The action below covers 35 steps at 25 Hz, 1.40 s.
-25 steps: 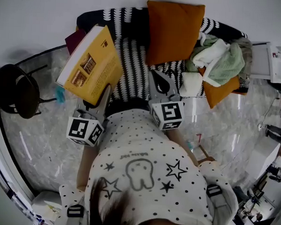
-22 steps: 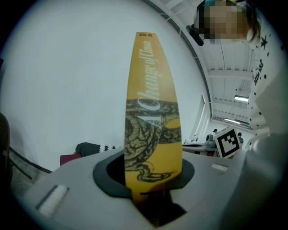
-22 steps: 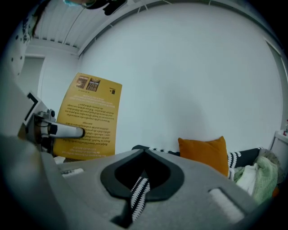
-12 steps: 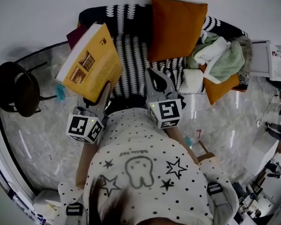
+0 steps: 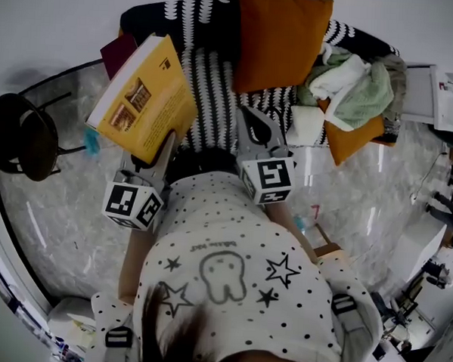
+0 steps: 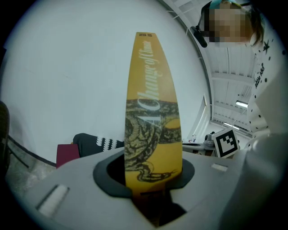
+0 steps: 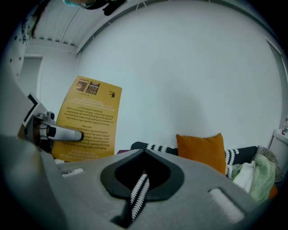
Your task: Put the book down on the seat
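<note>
A yellow book (image 5: 144, 96) hangs tilted in the air over the left end of the black-and-white striped seat (image 5: 212, 92). My left gripper (image 5: 168, 142) is shut on its lower edge. In the left gripper view the book's spine (image 6: 153, 121) stands upright between the jaws (image 6: 153, 179). My right gripper (image 5: 250, 119) hovers over the seat's front middle, shut and empty. In the right gripper view its jaws (image 7: 144, 155) meet at the tip. That view also shows the book's back cover (image 7: 90, 119) at the left.
An orange cushion (image 5: 279, 39) leans on the seat's backrest. A pile of clothes and towels (image 5: 353, 85) covers the right end. A maroon thing (image 5: 116, 51) sits at the seat's left end behind the book. A black stool (image 5: 20, 139) stands on the floor at left.
The book stays in the left gripper at the same tilt. Both grippers have barely shifted; the head view has moved slightly.
</note>
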### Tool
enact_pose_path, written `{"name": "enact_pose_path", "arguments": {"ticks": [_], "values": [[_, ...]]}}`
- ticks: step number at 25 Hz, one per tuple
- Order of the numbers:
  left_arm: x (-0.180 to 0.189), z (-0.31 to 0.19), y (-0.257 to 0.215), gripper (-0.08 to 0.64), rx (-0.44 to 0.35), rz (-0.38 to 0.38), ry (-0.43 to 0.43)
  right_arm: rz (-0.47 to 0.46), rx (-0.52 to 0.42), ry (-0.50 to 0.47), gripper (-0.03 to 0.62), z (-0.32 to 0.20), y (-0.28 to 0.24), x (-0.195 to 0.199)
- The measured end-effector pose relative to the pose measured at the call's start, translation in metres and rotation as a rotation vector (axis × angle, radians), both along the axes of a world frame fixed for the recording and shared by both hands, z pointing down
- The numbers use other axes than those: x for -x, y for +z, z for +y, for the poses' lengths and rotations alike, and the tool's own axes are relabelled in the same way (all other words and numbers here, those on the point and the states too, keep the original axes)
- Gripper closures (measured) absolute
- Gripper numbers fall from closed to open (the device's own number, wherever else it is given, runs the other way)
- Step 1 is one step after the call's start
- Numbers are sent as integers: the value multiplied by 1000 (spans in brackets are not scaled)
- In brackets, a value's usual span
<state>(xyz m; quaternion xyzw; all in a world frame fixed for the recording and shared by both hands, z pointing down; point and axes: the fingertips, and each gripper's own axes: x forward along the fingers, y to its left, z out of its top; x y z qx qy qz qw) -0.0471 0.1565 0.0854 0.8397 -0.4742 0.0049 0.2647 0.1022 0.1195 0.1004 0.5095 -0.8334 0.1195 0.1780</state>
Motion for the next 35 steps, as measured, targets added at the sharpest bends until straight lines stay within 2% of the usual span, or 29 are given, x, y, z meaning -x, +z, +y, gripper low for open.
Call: {"name": "enact_pose_path", "arguments": {"ticks": [7, 20, 28, 35], "values": [[5, -1, -3, 413, -19, -5, -32, -9, -17, -41, 595, -2, -1, 6], [23, -17, 0, 413, -1, -22, -16, -5, -29, -11, 594, -10, -4, -1], [16, -26, 19, 413, 82, 21, 79, 1, 2, 9, 594, -13, 6, -3], [12, -38, 35, 413, 123, 41, 127, 13, 33, 19, 595, -15, 15, -5]]}}
